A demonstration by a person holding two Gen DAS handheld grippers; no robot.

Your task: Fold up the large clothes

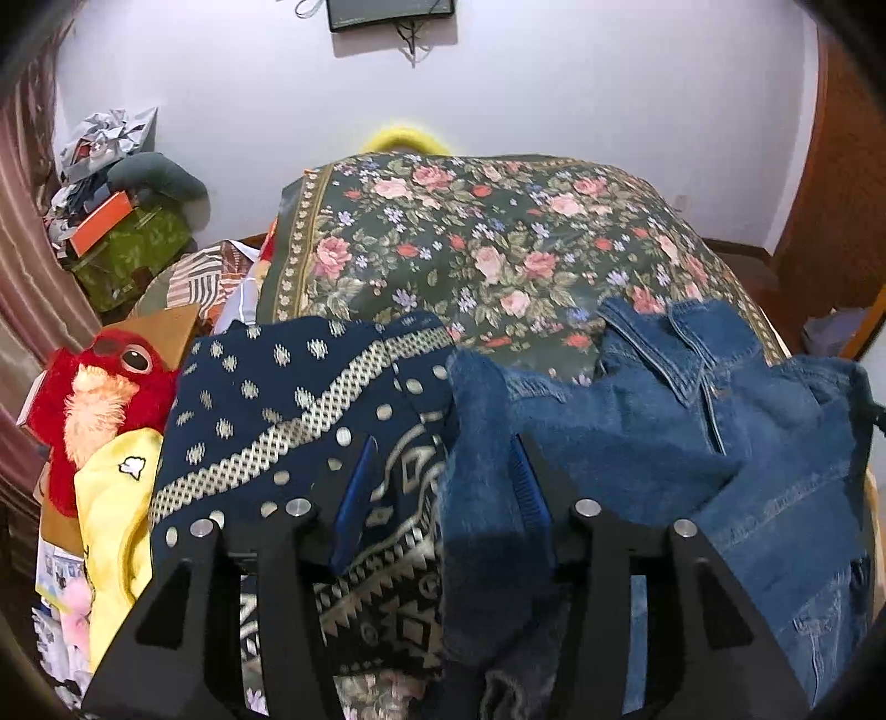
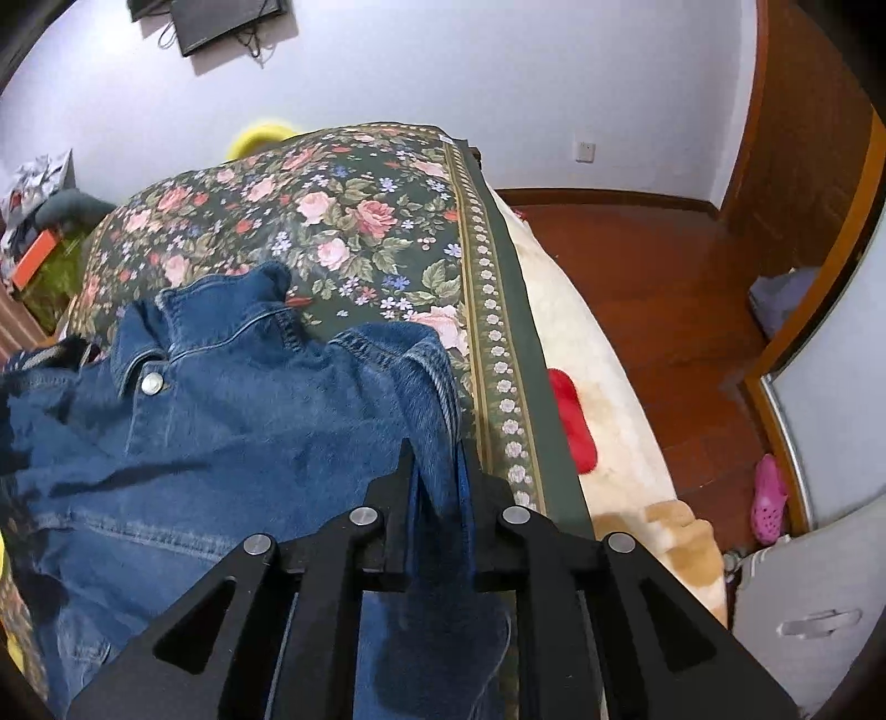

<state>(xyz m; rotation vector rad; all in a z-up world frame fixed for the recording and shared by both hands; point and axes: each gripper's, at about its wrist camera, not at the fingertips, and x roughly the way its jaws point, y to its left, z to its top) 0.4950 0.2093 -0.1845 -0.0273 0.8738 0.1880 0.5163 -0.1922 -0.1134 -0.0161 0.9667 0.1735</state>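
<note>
Blue denim jacket [image 2: 221,432] on floral green bedspread [image 2: 343,221], collar toward far wall, long axis toward cameras; right gripper [image 2: 437,476] pinching its edge; left gripper [image 1: 443,465] spread, straddling denim fold; no legible writing.

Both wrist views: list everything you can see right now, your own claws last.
Denim jacket: one, blue, spread on the bed, held at both sides.
Patterned sweater: one, navy and cream, left of the jacket.
Floral bedspread: one, dark green with pink roses, covering the bed.
Plush toy: one, red, bed's left edge.
Yellow garment: one, beside the toy.
Pink clog: one, on the wooden floor at right.
Monitor: one, black, on the wall.
Left claw: partly open, denim between its fingers.
Right claw: shut on jacket edge.
</note>
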